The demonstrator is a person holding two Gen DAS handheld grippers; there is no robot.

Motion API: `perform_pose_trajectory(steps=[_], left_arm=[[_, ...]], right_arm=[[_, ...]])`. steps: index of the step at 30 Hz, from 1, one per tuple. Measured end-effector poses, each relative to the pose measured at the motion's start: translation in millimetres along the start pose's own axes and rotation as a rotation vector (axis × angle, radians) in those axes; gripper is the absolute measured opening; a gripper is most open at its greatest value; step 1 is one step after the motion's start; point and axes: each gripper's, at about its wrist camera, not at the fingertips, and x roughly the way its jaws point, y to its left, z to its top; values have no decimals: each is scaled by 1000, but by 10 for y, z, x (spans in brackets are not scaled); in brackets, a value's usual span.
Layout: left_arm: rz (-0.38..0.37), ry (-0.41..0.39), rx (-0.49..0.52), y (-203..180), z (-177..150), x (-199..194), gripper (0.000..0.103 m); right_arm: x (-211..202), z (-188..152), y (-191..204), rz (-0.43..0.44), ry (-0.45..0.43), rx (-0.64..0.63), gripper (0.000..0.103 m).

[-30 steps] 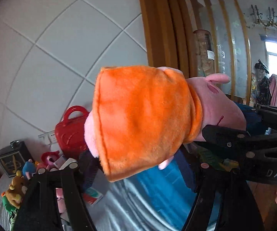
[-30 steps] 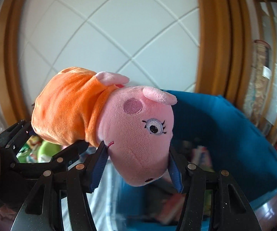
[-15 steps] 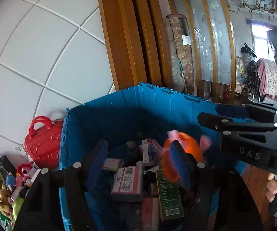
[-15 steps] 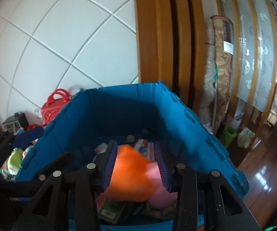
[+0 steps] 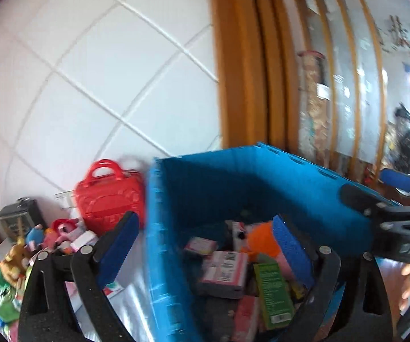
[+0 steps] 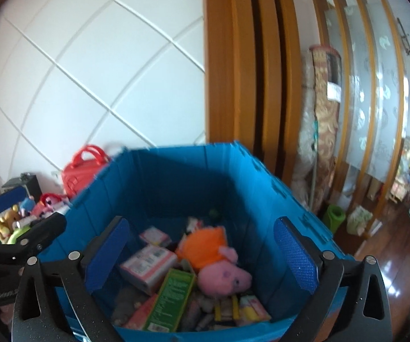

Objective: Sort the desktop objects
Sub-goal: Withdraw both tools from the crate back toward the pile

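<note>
The pig plush (image 6: 216,259), pink with an orange dress, lies on its side among boxes inside the blue crate (image 6: 176,156). In the left wrist view only its orange dress (image 5: 261,242) shows behind my right-hand pad. My right gripper (image 6: 202,253) hangs over the crate with its jaws opening wide, nothing pressed between them. My left gripper (image 5: 205,245) straddles the crate's left wall (image 5: 159,228), jaws also opening and holding nothing. Each gripper shows at the edge of the other's view.
Pink-and-white boxes (image 6: 148,265) and a green box (image 6: 173,299) fill the crate's bottom. A red toy handbag (image 5: 108,202) stands left of the crate by the white tiled wall. Small plush toys (image 5: 14,262) crowd the table's left end. A wooden door frame (image 6: 233,85) rises behind.
A second ago both grippers held the pig plush in the air. It dropped into the crate, and both pairs of jaws have since spread wide. The left view has swung leftward.
</note>
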Motion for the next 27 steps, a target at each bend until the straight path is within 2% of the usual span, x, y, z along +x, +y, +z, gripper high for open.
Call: perform_pose_trajectory(steps=[4,9,11,13,15,18,23,27], left_arm=[[87,-7,-84,379,-142,-116,96],[201,33,-151,940,-326,-276,96],[261,49,-158,1181,-402,-344,96],[293,68,-171,1411,-483,-402,96],[332,94,-196,1678,-592,-450,96],[366,124,-216,2061,-749,-512,96],[416,189,-246,2727,-1071,-542,96],[433,283,-300,3252,-1432,-428,96]], right_arm=[[-116,29,304,53,-89,-28,103],[-156,44,754,124,-180,-55,103],[-160,54,950,179,-208,-55,103],[-153,51,1167,292,-219,-58,103],[-119,48,1389,355,-198,-57,103],[-13,19,1847,407,-131,-85,103],[141,-158,2523,510,-75,-118,103],[516,-473,3141,562,71,-154,103]])
